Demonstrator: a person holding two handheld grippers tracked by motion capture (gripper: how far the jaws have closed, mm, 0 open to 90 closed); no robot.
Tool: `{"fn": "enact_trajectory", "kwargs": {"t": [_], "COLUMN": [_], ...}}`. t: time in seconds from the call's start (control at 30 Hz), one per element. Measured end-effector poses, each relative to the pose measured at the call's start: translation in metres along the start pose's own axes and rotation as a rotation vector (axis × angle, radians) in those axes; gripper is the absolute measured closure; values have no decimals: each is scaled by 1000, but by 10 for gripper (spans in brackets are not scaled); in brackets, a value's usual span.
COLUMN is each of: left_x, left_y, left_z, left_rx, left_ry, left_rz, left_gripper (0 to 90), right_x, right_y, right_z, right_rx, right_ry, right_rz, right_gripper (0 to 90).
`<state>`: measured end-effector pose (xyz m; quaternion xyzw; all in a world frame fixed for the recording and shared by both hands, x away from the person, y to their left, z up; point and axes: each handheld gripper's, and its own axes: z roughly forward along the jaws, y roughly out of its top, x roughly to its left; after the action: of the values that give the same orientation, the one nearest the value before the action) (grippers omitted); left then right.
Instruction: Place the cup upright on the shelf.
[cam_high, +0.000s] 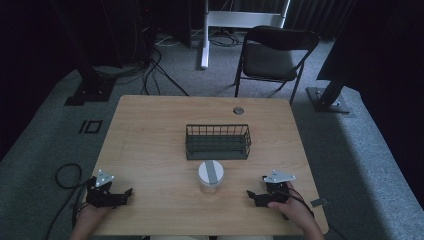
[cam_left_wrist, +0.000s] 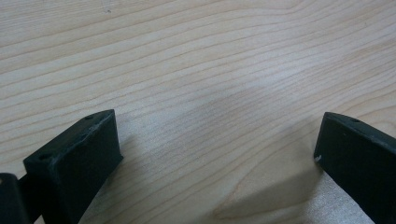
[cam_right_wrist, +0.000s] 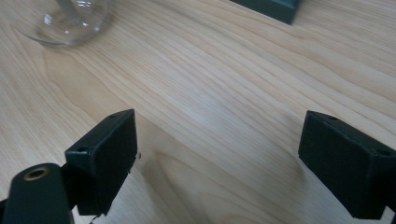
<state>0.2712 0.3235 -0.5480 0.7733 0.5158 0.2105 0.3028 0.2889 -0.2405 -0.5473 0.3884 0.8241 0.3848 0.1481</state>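
Looking down from the high view first: both grippers sit near the person's edge of the wooden table, the left gripper at one side and the right gripper at the other, tips pointing inward toward each other. Between them, a bit forward of both sets of fingers, stands a clear glass jar with a white lid that has a grey strip across it. Just past the jar is a dark wire basket, and it looks empty as far as I can tell. Neither gripper touches anything.

Left gripper view: the left gripper has its jaws spread wide, with bare wood grain between and ahead of them.

Right gripper view: the right gripper is also spread wide with nothing pinched. The jar's glass base sits ahead and off to the left of the fingers, well apart from them, and a corner of the basket peeks in ahead and to the right.

So my read is that nothing's been started yet. The lid's on, the jar's outside the basket, and pretty much everything is left, starting with a reach for the jar.
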Motion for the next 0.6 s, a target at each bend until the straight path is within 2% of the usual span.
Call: {"fn": "enact_trajectory", "kwargs": {"t": [0.53,0.6], "left_x": [0,0], "left_y": [0,0], "left_z": [0,0], "left_rx": [0,0], "left_ry": [0,0], "left_rz": [0,-1], "left_gripper": [6,5], "right_x": [24,29], "right_y": [12,15], "right_z": [12,14], "right_rx": [-32,-40], "right_ry": [66,85], "right_rz": [-54,-66], "right_gripper": [114,114]}}
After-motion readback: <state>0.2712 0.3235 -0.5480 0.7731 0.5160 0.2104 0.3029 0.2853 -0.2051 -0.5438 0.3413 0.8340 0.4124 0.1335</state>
